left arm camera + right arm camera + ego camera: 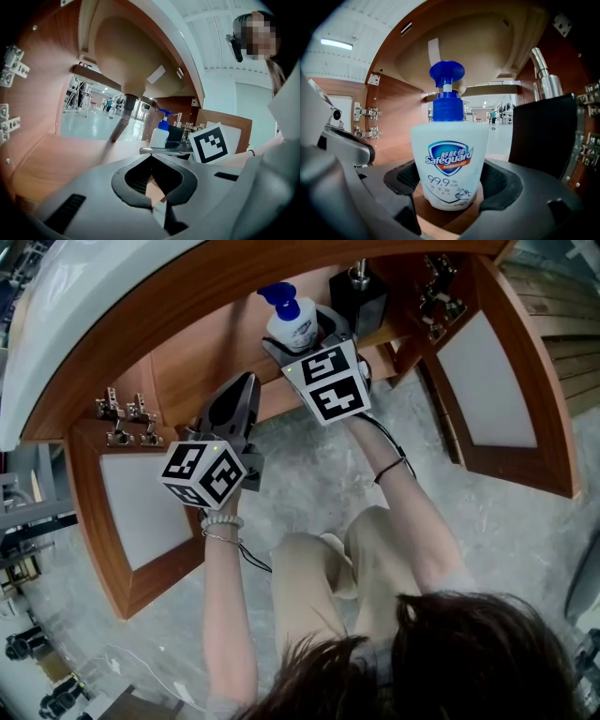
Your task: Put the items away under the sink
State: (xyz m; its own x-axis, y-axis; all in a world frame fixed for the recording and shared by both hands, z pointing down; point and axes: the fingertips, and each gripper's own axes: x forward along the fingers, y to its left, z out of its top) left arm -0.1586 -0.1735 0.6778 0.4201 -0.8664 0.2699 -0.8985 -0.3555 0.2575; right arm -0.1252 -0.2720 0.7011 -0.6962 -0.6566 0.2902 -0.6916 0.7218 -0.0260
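Observation:
A white Safeguard soap bottle [292, 324] [450, 164] with a blue pump stands upright on the wooden cabinet floor [187, 371] under the sink. My right gripper [305, 341] [450, 187] is open around its base, with a dark gap showing on each side. A black pump dispenser [361, 296] [543, 136] stands just to the bottle's right, deeper in the cabinet. My left gripper [248, 381] [152, 180] is shut on nothing, hovering at the cabinet's front left. From there I see the soap bottle [159, 136] and the dispenser [174, 136] ahead to the right.
Both cabinet doors hang open: the left door [131, 512] and the right door [497, 390]. The basin underside [464, 42] and drain pipe [123, 117] hang over the cabinet space. Metal hinges [127, 418] sit on the left wall. The person's knees are over the grey floor [309, 474].

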